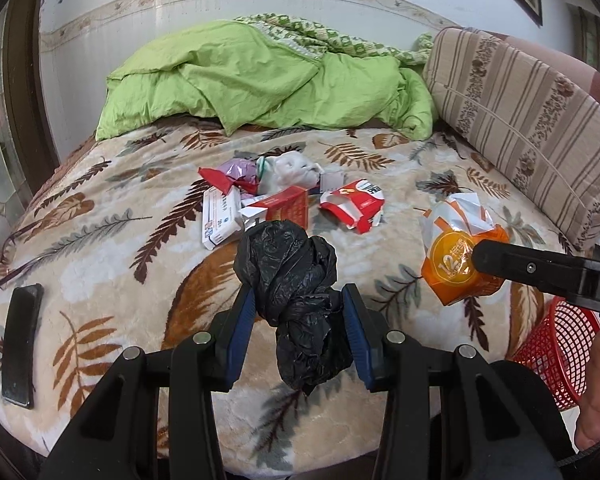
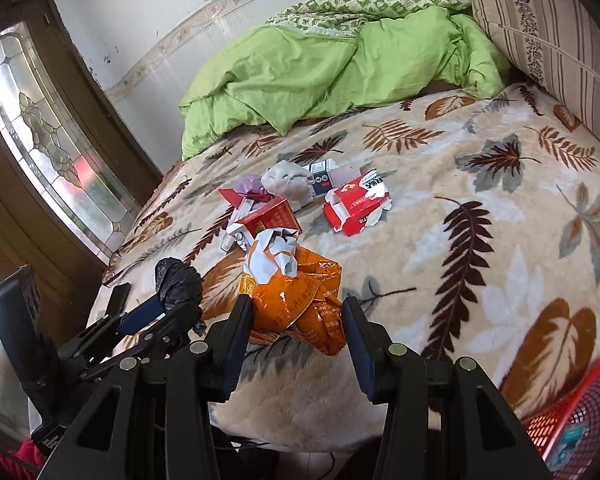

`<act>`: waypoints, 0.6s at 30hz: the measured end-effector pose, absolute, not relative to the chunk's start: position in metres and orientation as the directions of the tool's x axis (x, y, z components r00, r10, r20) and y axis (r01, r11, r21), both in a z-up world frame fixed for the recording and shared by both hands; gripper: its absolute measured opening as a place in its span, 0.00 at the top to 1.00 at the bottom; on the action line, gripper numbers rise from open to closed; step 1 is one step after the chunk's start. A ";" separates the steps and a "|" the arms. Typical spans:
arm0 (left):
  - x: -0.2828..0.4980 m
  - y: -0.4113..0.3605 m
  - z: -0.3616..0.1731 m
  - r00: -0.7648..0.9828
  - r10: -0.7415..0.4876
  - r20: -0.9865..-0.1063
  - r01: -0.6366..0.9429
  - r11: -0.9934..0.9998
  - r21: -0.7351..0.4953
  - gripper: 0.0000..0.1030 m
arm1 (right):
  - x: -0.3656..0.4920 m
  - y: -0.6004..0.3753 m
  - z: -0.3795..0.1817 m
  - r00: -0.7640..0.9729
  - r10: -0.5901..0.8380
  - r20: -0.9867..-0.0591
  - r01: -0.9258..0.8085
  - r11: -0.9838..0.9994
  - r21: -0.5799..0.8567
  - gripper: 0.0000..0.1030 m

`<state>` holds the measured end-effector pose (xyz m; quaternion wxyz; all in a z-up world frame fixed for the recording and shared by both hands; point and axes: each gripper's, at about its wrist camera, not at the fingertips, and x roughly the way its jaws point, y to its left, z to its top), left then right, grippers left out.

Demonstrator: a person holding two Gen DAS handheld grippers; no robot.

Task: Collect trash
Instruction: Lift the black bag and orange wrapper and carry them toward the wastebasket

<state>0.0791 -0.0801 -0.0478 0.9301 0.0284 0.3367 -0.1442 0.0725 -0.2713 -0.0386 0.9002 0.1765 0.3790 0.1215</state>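
Note:
My left gripper [image 1: 298,296] is shut on a crumpled black plastic bag [image 1: 288,272], held just above the leaf-patterned blanket [image 1: 120,248]. My right gripper [image 2: 297,306] is shut on an orange and white wrapper [image 2: 292,284], also lifted off the bed. In the left wrist view this wrapper [image 1: 456,256] hangs at the right, with a black finger [image 1: 500,258] against it. Farther back lies a pile of trash: a torn red carton [image 1: 352,204], another red box [image 1: 284,204], a white box [image 1: 220,220], crumpled white paper [image 1: 292,168] and a purple wrapper [image 1: 240,170].
A red mesh basket [image 1: 556,352] stands off the bed's near right edge. A dark phone [image 1: 20,344] lies at the near left of the bed. A green quilt [image 1: 260,76] is bunched at the far end, and a striped cushion [image 1: 520,120] lines the right side.

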 end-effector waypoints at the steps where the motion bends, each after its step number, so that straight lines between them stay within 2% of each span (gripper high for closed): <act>1: 0.077 -0.081 -0.046 0.734 -0.249 -0.632 0.290 0.956 -0.040 0.59 | 0.070 -0.272 -0.038 0.684 0.354 -0.638 -0.084 0.906 0.414 0.52; 18: 0.064 -0.093 -0.034 0.750 -0.256 -0.610 0.313 0.950 -0.014 0.59 | 0.053 -0.279 -0.028 0.708 0.346 -0.615 -0.066 0.900 0.430 0.52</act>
